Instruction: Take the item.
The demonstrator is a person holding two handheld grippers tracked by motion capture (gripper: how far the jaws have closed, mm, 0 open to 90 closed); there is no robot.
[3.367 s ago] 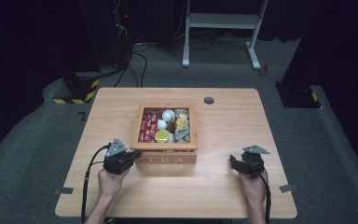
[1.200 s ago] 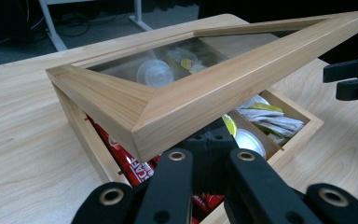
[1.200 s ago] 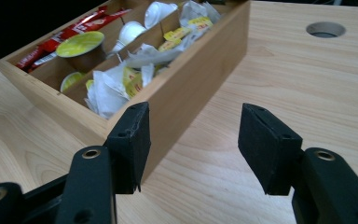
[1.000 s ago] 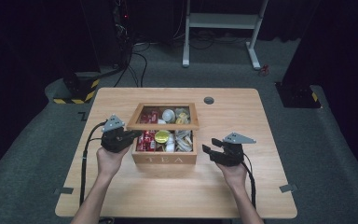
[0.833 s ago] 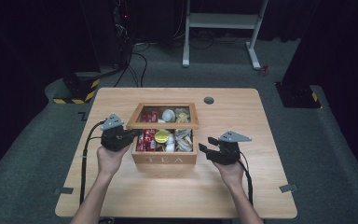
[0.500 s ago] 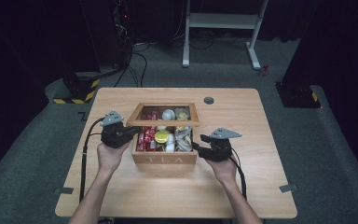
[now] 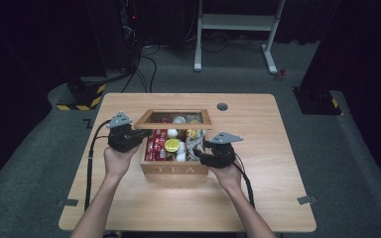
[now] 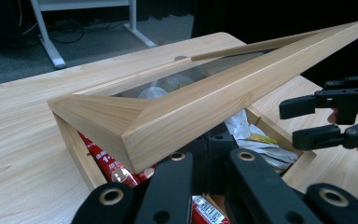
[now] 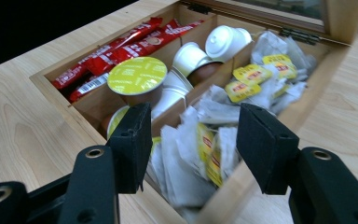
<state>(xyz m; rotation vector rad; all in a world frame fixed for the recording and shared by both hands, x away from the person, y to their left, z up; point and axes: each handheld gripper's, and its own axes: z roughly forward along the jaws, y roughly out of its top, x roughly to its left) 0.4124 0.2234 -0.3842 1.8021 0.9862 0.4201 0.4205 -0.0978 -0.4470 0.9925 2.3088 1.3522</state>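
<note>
I see the tea box [image 7: 174, 167] sitting near the middle of the table [image 7: 278, 163], its front wall toward me with the letters TEA on it. Its glass-paned lid [image 8: 200, 100] stands raised at the far side of the box, tilted back on its hinges.

My left gripper [image 7: 138, 135] is at the left wall of the box, right at the lid's left end. In the left gripper view the lid's wooden frame crosses just above my jaws, and the jaw tips are hidden under it; I cannot tell whether they pinch the frame or merely sit below it.

My right gripper [image 9: 191, 135] hovers over the right front corner of the box, jaws spread wide with nothing between them. Directly below the gap lie the tea bags [image 9: 200, 140] with yellow tags, filling the right-hand compartment. In the middle compartment sit the capsules [image 9: 137, 77], one with a yellow-green foil top and white ones behind it. The red sachets [image 9: 121, 49] lie in the left-hand compartment.

Beyond the box, near the table's far edge, is a small round grey cap [image 7: 222, 106], well apart from the box.
</note>
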